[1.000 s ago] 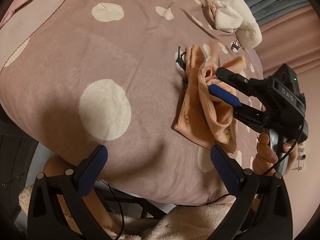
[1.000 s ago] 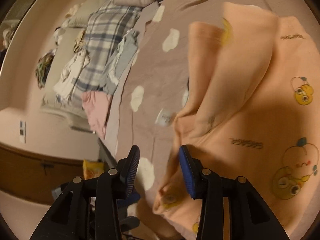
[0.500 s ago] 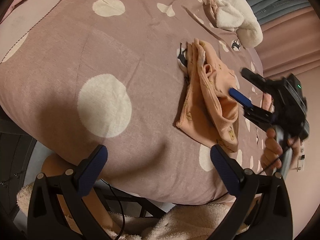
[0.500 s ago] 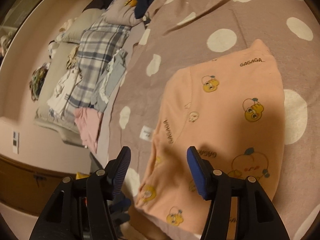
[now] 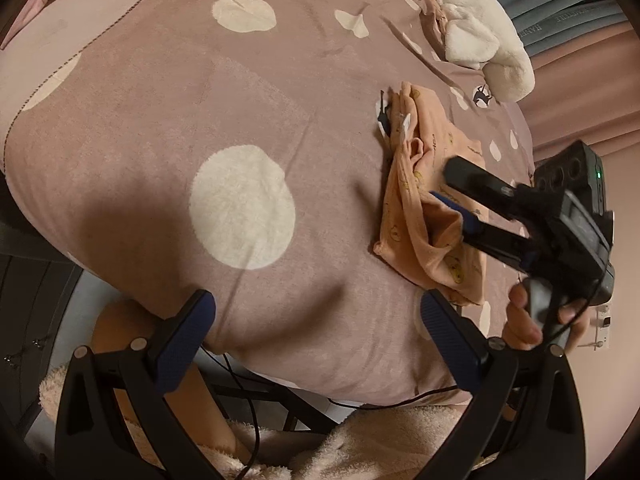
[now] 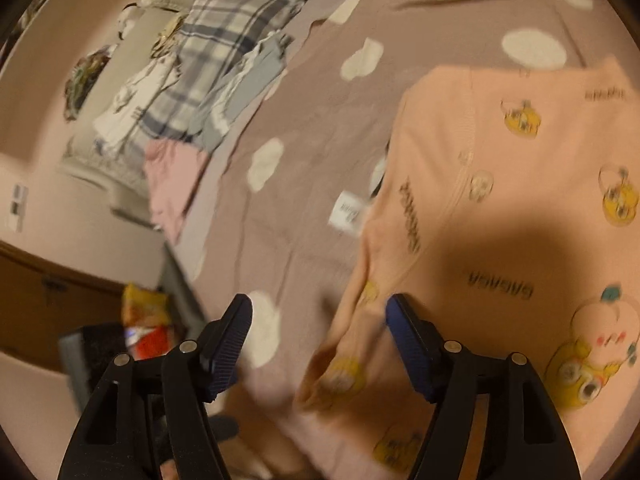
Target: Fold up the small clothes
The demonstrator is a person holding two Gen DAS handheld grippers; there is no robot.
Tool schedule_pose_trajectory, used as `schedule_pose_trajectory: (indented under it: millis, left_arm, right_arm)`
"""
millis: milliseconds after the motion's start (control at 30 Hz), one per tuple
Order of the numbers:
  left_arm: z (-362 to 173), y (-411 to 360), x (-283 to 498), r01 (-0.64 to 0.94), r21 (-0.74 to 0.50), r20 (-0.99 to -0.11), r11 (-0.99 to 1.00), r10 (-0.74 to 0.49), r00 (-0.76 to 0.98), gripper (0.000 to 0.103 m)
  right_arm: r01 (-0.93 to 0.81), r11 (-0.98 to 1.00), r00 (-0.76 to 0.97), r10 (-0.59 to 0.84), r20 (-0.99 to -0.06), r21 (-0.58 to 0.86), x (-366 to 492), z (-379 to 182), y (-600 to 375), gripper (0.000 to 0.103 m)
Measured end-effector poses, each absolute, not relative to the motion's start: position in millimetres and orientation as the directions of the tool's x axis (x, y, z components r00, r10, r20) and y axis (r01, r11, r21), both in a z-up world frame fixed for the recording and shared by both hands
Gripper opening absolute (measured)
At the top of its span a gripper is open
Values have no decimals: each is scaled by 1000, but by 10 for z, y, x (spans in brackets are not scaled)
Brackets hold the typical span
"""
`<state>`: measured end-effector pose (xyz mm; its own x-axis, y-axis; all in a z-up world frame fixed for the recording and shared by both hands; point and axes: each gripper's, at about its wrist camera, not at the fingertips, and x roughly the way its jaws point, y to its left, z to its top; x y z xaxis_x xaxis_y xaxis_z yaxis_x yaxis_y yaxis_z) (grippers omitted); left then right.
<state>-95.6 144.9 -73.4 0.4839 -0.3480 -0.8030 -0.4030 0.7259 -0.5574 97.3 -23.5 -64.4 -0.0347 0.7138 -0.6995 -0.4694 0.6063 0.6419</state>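
Note:
A peach garment with yellow cartoon prints lies on the mauve dotted blanket, folded over, its near part still rumpled. My right gripper, held by a hand, hovers low over that garment. In the right wrist view the garment fills the right side. Its left edge runs under the gap of the right gripper, whose jaws are opening with neither pad pressing on cloth. My left gripper stands wide open above bare blanket near the bed's front edge, apart from the garment.
A white fluffy blanket lies at the far right corner. Plaid and grey clothes and a pink piece are stacked at the far left. A white label lies beside the garment. An orange bag sits below the bed edge.
The right gripper has let go of the peach fold and spread its jaws wider. The garment dropped flat, and the gripper now sits over its left edge. The left gripper stayed put.

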Motion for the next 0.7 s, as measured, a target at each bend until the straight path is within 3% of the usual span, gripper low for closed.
schedule_pose_trajectory:
  millis: [100,233,500,700]
  left_arm:
    - [-707,1441,-949,-402,-547,-805,734,-330,493,103]
    - [-665,1441,-950,-396,-564,-791,724,-338,510,103]
    - [-551,1430,-1031,-386,-542,-796,747,-310,519,103]
    - [-532,1358,-944,-354,-532,-793,769,-307,526,103]
  right_arm:
    - [-434,551,-95,759,-644,713,978,-625,-362,72]
    - [-439,528,-145,757,-637,727,886,-689,-364,72]
    - [-321,410,-293,814,-501,854,735,-1058,-268,72]
    - [-384,461,-229,792,-566,800,694,-842,-384,73]
